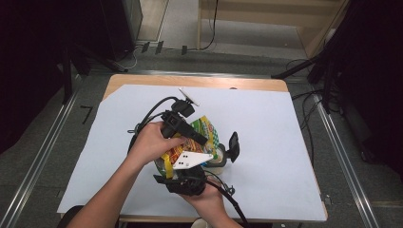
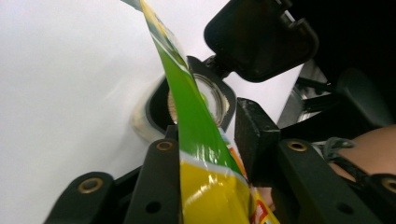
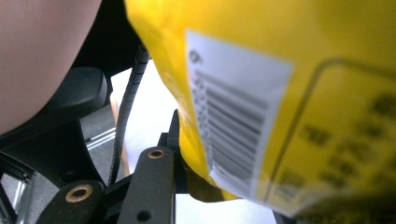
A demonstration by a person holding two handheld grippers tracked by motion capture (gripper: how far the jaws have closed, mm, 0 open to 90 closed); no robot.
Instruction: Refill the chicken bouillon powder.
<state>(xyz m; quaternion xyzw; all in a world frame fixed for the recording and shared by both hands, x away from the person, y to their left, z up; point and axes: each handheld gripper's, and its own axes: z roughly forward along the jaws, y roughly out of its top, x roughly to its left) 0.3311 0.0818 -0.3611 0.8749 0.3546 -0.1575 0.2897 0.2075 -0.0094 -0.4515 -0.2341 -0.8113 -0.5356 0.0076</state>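
Wooden surface (image 1: pixel 266 84) covered by a large white paper sheet (image 1: pixel 266 142), seen from above. At its near centre, a glossy yellow-and-green printed snack bag (image 1: pixel 203 129) is held off the sheet between both grippers. Left gripper (image 1: pixel 183 124), gripped from the left, has its black fingers (image 2: pixel 254 140) pinching the bag's green upper edge (image 2: pixel 187 107). Right gripper (image 1: pixel 185 178), at the near edge, grips the bag's yellow barcoded end (image 3: pixel 243 116); its fingers (image 3: pixel 152 184) appear pressed on the film, though the far finger is hidden behind the bag. Just right of the bag, a small round container (image 1: pixel 218 156) with an open black hinged lid (image 1: pixel 233 145) stands on the sheet.
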